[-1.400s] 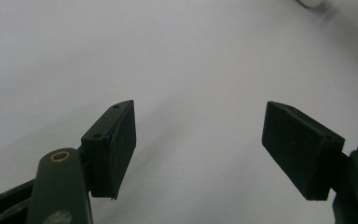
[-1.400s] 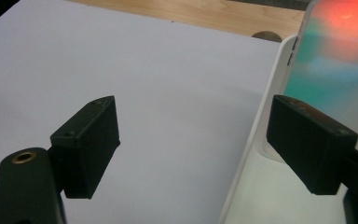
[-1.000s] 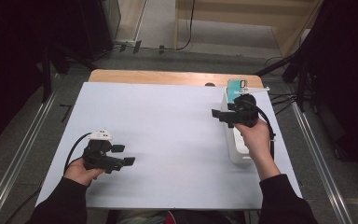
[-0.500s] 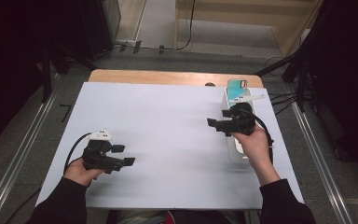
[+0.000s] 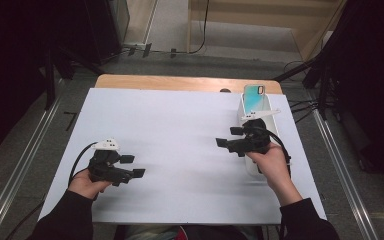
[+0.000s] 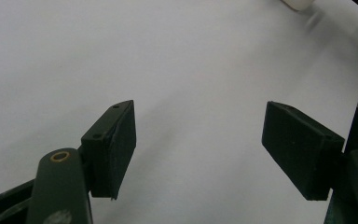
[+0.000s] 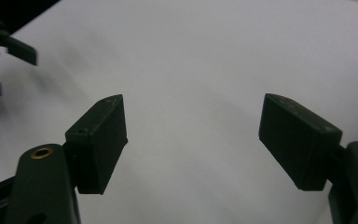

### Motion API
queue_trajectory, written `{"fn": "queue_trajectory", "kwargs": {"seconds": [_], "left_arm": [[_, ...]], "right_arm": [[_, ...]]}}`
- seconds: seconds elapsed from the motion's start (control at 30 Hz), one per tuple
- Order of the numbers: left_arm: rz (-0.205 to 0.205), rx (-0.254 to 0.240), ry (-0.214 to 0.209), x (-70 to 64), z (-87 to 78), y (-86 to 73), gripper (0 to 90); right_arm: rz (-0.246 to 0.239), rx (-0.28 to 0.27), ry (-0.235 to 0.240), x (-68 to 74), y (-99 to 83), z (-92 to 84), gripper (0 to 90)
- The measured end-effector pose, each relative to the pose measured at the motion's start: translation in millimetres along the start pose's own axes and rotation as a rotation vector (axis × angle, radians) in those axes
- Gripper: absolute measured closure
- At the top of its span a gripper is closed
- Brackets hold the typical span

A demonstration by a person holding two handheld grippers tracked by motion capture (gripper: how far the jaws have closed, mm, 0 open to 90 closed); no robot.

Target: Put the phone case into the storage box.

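Both grippers empty, jaws wide. Right gripper (image 5: 230,138) hovers at 3 o'clock of the desk (image 5: 180,115), just beside the white tray (image 5: 252,167); phone (image 5: 254,98) sits at the tray's far end, approx 1 o'clock. Left gripper (image 5: 130,167) idle at 8 o'clock. Nothing grasped yet; whole job looks ahead.

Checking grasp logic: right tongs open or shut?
Open: right tongs show a wide gap with bare white table between the pads.

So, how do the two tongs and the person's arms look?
Both tongs, left and right, are black, with two blocky rectangular pads on brass-riveted arms. Each carries a pale plate on top and trails a black cable. The sleeves are dark.
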State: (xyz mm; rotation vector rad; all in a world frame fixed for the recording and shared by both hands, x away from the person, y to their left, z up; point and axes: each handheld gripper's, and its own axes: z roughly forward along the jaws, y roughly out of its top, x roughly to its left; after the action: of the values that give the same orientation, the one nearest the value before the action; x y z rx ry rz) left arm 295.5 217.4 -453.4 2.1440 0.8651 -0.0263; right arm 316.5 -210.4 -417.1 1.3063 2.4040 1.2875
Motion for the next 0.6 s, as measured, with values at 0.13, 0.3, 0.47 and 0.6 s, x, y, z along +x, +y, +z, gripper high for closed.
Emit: {"fn": "queue_trajectory", "kwargs": {"seconds": [0.13,0.3,0.47,0.6], "left_arm": [[-0.001,-0.003,0.002,-0.3,0.0,-0.2,25.7],[0.001,-0.004,0.000,-0.2,0.2,-0.2,25.7],[0.004,-0.002,0.002,0.0,-0.3,-0.2,25.7],[0.005,-0.002,0.000,-0.1,-0.4,-0.2,25.7]], "right_arm": [[-0.032,0.013,0.035,5.0,-4.6,0.5,22.0],[-0.064,0.038,0.037,10.1,-9.9,0.1,21.9],[-0.077,0.049,0.054,14.3,-16.0,-2.2,21.7],[-0.089,0.059,0.061,15.7,-21.5,-3.1,21.4]]}}
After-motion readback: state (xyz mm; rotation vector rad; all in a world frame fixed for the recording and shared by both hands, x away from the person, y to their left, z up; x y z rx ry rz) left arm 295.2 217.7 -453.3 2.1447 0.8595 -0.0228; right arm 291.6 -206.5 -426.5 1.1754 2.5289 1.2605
